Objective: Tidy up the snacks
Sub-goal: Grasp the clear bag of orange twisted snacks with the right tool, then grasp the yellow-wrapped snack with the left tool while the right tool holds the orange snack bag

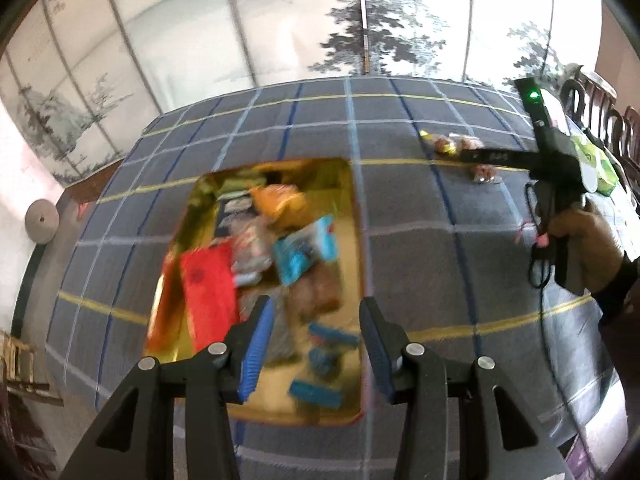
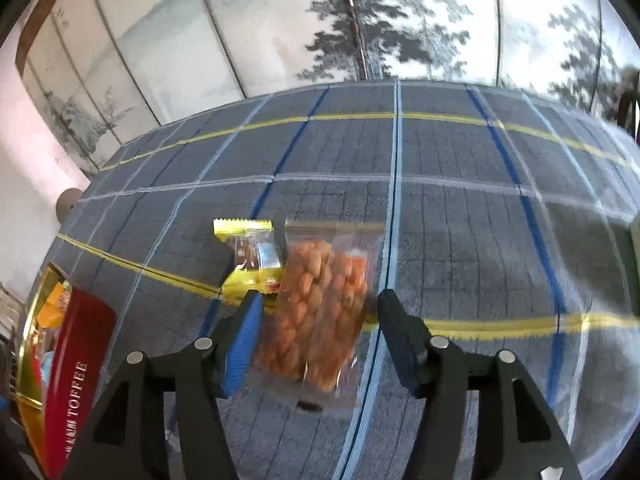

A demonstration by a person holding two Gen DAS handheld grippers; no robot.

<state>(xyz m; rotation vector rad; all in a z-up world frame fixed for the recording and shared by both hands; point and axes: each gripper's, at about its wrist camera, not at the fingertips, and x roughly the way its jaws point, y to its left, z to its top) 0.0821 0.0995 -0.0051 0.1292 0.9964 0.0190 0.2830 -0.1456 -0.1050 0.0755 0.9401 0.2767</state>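
Just in front of the right claw point(image 2: 316, 334), a clear bag of orange snacks point(image 2: 320, 312) waits on the plaid-covered bench point(image 2: 460, 240).

The bag lies between the right claw's parted blue pads point(image 2: 240, 344), which stand clear of its sides, nothing gripped; its long axis runs roughly along the claw's pointing line, so the jaws straddle its short width. Touching the bag's far-left corner is a yellow-wrapped candy point(image 2: 252, 256). Left of the bag, well apart, sits the gold tin point(image 1: 352, 240) of snacks with a red toffee box point(image 2: 76, 364) inside. The left claw point(image 1: 316, 344) hangs over that tin, partly open and empty. The right hand is plainly nearer the bag, so the pickup looks like its job.
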